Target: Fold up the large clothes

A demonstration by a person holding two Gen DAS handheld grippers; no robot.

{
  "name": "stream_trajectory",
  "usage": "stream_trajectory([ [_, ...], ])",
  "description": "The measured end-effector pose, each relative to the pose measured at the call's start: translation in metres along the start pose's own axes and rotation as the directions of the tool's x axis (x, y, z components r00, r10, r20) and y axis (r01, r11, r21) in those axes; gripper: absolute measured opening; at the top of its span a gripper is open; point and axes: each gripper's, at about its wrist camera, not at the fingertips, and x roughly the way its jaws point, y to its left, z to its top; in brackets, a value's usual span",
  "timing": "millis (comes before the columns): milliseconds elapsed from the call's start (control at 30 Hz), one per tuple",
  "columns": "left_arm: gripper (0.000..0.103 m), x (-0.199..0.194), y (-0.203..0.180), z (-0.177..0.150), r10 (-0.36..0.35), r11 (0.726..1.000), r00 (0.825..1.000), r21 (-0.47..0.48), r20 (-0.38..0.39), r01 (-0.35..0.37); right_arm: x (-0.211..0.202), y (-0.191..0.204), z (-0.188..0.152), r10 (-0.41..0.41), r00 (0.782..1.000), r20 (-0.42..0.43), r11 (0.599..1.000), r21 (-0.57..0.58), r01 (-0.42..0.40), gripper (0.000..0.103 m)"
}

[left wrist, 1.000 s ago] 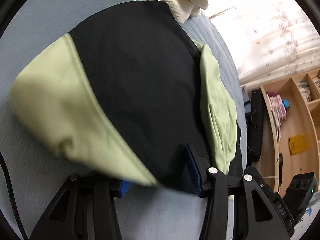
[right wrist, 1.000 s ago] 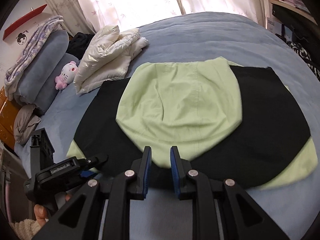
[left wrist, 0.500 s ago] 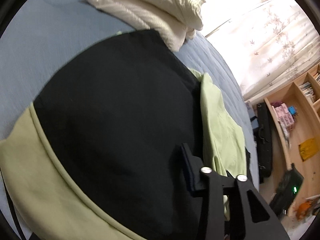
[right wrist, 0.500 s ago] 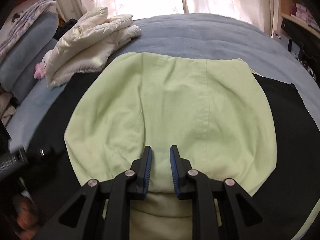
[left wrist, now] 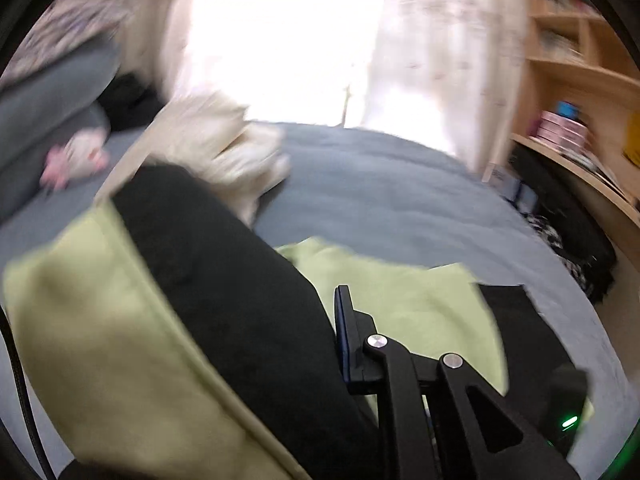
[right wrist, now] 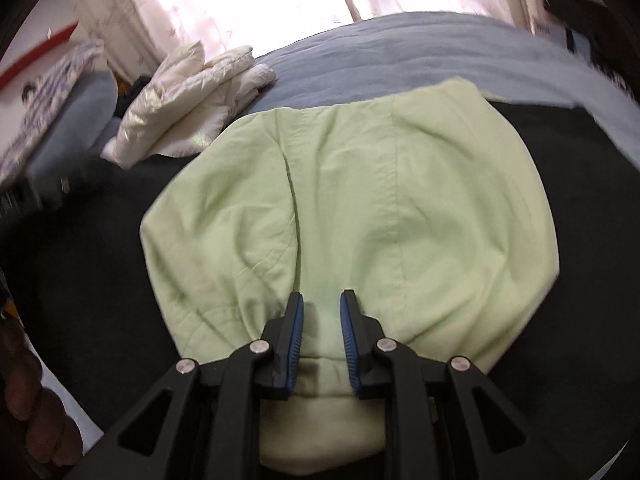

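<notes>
The black-and-green garment [right wrist: 400, 200] lies spread across the grey-blue bed [right wrist: 400, 52], green hood on top. The left gripper [left wrist: 340, 344] has just been closing, and a black fold with its green cuff drapes over it, pinched between the jaws as far as I can tell through the blur. So this looks like the sleeve fold, with that side being carried in over the body. The right gripper [right wrist: 320, 320] hovers at the base of the hood, jaws narrowly apart, clamping nothing. Next move, I'd say: lay the sleeve flat across the middle. Hard to see: the left gripper's other finger is buried under cloth. The folded white jacket [right wrist: 192, 96] sits beside the garment.
</notes>
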Motion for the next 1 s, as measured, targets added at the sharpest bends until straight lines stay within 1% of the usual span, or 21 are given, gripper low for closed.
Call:
stream_trajectory([
  [133, 0.008, -0.007, -0.062, 0.013, -0.105, 0.986, 0.994, 0.131, 0.031, 0.100, -0.015, -0.026, -0.004, 0.121, 0.992, -0.045, 0.980, 0.166, -0.112, 0.019],
  [200, 0.008, -0.008, -0.093, 0.013, -0.156, 0.969, 0.987, 0.198, 0.029, 0.147, -0.032, -0.050, -0.006, 0.218, 0.973, -0.078, 0.937, 0.296, -0.186, 0.019],
  [267, 0.008, -0.008, -0.124, 0.006, -0.205, 0.947, 0.979, 0.255, 0.004, 0.198, -0.053, -0.079, -0.011, 0.251, 0.965, -0.081, 0.894, 0.401, -0.199, 0.019],
  [300, 0.008, -0.012, -0.142, 0.001, -0.226, 0.936, 0.974, 0.275, -0.013, 0.221, -0.068, -0.095, -0.012, 0.204, 0.977, -0.063, 0.892, 0.424, -0.159, 0.019],
  [333, 0.008, -0.010, -0.154, -0.003, -0.244, 0.926, 0.969, 0.289, -0.031, 0.242, -0.088, -0.112, -0.012, 0.116, 0.993, -0.028, 0.897, 0.433, -0.092, 0.019],
  [367, 0.008, -0.007, -0.171, -0.011, -0.271, 0.910, 0.961, 0.309, -0.057, 0.275, -0.103, -0.124, -0.012, 0.053, 0.999, 0.007, 0.897, 0.438, -0.051, 0.019],
  [400, 0.008, -0.003, -0.182, -0.016, -0.285, 0.900, 0.956, 0.322, -0.073, 0.293, -0.124, -0.139, -0.012, -0.032, 0.998, 0.054, 0.892, 0.451, 0.004, 0.019],
  [433, 0.008, 0.002, -0.201, -0.027, -0.306, 0.880, 0.946, 0.349, -0.106, 0.323, -0.142, -0.153, -0.013, -0.098, 0.991, 0.096, 0.882, 0.469, 0.042, 0.019],
  [467, 0.008, 0.006, -0.211, -0.034, -0.315, 0.867, 0.940, 0.364, -0.128, 0.340, -0.162, -0.171, -0.014, -0.157, 0.978, 0.139, 0.864, 0.499, 0.068, 0.019],
  [533, 0.008, 0.022, -0.241, -0.061, -0.325, 0.825, 0.924, 0.417, -0.202, 0.381, -0.190, -0.198, -0.017, -0.231, 0.955, 0.185, 0.827, 0.554, 0.093, 0.019],
  [567, 0.008, 0.029, -0.252, -0.075, -0.307, 0.808, 0.923, 0.449, -0.232, 0.382, -0.197, -0.206, -0.018, -0.249, 0.949, 0.192, 0.817, 0.568, 0.099, 0.019],
  [600, 0.009, 0.045, -0.266, -0.098, -0.248, 0.781, 0.924, 0.504, -0.291, 0.368, -0.205, -0.216, -0.020, -0.271, 0.943, 0.191, 0.804, 0.584, 0.113, 0.019],
  [633, 0.012, 0.059, -0.273, -0.115, -0.194, 0.763, 0.921, 0.539, -0.338, 0.358, -0.208, -0.222, -0.021, -0.282, 0.941, 0.186, 0.794, 0.595, 0.121, 0.019],
  [667, 0.013, 0.070, -0.278, -0.133, -0.122, 0.747, 0.930, 0.585, -0.346, 0.315, -0.211, -0.229, -0.025, -0.284, 0.942, 0.180, 0.783, 0.610, 0.120, 0.019],
  [733, 0.016, 0.067, -0.280, -0.141, -0.105, 0.725, 0.952, 0.633, -0.288, 0.271, -0.213, -0.235, -0.033, -0.274, 0.948, 0.161, 0.777, 0.618, 0.119, 0.019],
  [800, 0.032, 0.062, -0.278, -0.137, -0.119, 0.720, 0.946, 0.629, -0.302, 0.292, -0.214, -0.233, -0.039, -0.250, 0.957, 0.150, 0.782, 0.615, 0.107, 0.019],
  [833, 0.049, 0.060, -0.273, -0.132, -0.129, 0.731, 0.936, 0.606, -0.327, 0.312, -0.212, -0.232, -0.040, -0.241, 0.959, 0.147, 0.786, 0.610, 0.104, 0.019],
  [867, 0.064, 0.056, -0.265, -0.124, -0.147, 0.750, 0.926, 0.571, -0.348, 0.333, -0.210, -0.231, -0.040, -0.232, 0.963, 0.138, 0.793, 0.600, 0.105, 0.019],
  [900, 0.069, 0.056, -0.267, -0.119, -0.164, 0.761, 0.918, 0.545, -0.361, 0.351, -0.211, -0.231, -0.040, -0.223, 0.965, 0.136, 0.799, 0.592, 0.101, 0.019],
  [933, 0.072, 0.049, -0.258, -0.111, -0.194, 0.778, 0.904, 0.501, -0.382, 0.378, -0.212, -0.229, -0.040, -0.213, 0.967, 0.140, 0.807, 0.583, 0.093, 0.019],
  [1000, 0.073, 0.031, -0.241, -0.097, -0.229, 0.804, 0.882, 0.431, -0.412, 0.410, -0.216, -0.226, -0.033, -0.199, 0.967, 0.161, 0.826, 0.559, 0.077, 0.019],
])
